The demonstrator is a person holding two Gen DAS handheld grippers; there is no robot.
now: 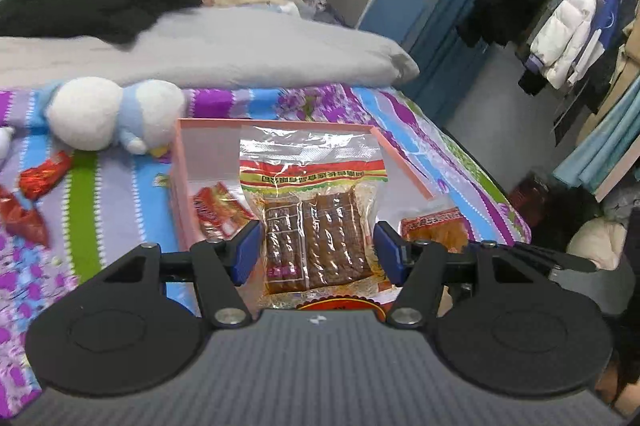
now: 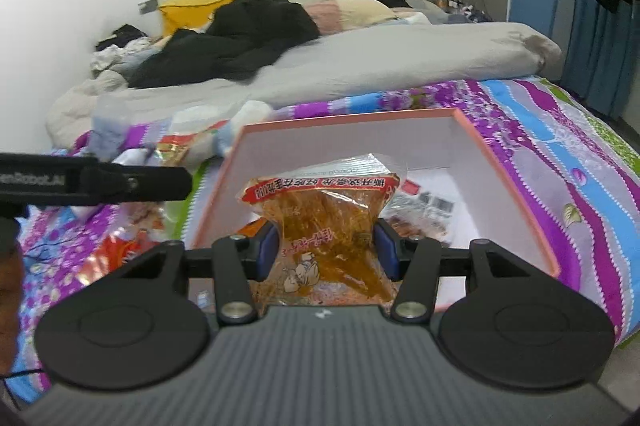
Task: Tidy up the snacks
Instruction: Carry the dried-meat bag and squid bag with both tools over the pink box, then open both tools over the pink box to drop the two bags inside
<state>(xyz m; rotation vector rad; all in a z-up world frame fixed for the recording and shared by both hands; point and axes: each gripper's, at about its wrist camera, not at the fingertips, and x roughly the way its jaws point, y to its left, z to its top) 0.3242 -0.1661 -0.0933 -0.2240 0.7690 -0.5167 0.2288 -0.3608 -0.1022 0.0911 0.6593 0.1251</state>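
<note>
My left gripper (image 1: pixel 318 250) is shut on a clear bag of brown dried-tofu strips (image 1: pixel 316 226), held over the near end of the pink box (image 1: pixel 280 124). Inside that box lies a red snack packet (image 1: pixel 218 210). An orange snack pack (image 1: pixel 436 228) shows just right of the left gripper's finger. My right gripper (image 2: pixel 327 252) is shut on an orange snack pouch (image 2: pixel 328 222), its pads pinching the pouch's waist, above the pink box (image 2: pixel 352 118). Printed packets (image 2: pixel 428 202) lie on the box floor. The left tool's black arm (image 2: pixel 96 180) crosses the right view's left side.
The box sits on a striped purple-and-blue bedsheet (image 1: pixel 104 194). A white-and-blue plush toy (image 1: pixel 116 114) and red snack packets (image 1: pixel 44 174) lie left of the box. A grey duvet (image 1: pixel 240 46) and dark clothes fill the far bed. A clothes rack (image 1: pixel 572 10) stands at right.
</note>
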